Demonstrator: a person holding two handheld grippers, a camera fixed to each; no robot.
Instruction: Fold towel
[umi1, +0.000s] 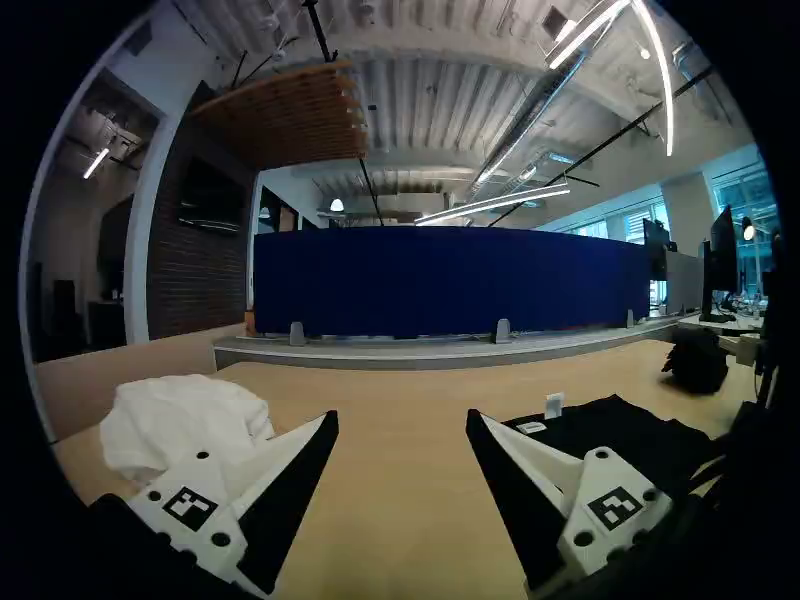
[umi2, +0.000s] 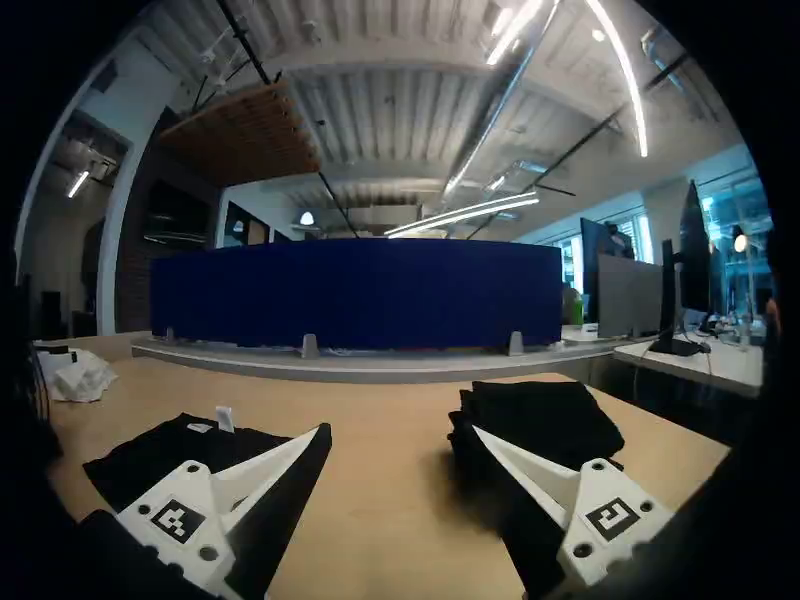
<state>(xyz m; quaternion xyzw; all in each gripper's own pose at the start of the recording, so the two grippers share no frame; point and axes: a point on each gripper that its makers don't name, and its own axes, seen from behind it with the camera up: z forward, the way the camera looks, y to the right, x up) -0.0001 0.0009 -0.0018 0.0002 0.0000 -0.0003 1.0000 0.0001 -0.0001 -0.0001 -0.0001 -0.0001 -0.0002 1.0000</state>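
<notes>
While my left gripper (umi1: 402, 413) and right gripper (umi2: 400, 428) both hang wide open, holding nothing, I see the black towel (umi2: 170, 450) lying flat on the table (umi1: 400, 390) between them. A crumpled white cloth (umi1: 180, 415) is on the left and a folded black pile (umi2: 545, 410) on the right.

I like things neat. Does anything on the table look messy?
The white cloth on the wooden table is crumpled in a heap, while one black cloth lies flat and another black pile sits folded.

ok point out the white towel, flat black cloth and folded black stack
white towel (umi1: 175, 420): left gripper view, heap's middle
flat black cloth (umi2: 160, 450): right gripper view, middle
folded black stack (umi2: 542, 412): right gripper view, top
</notes>
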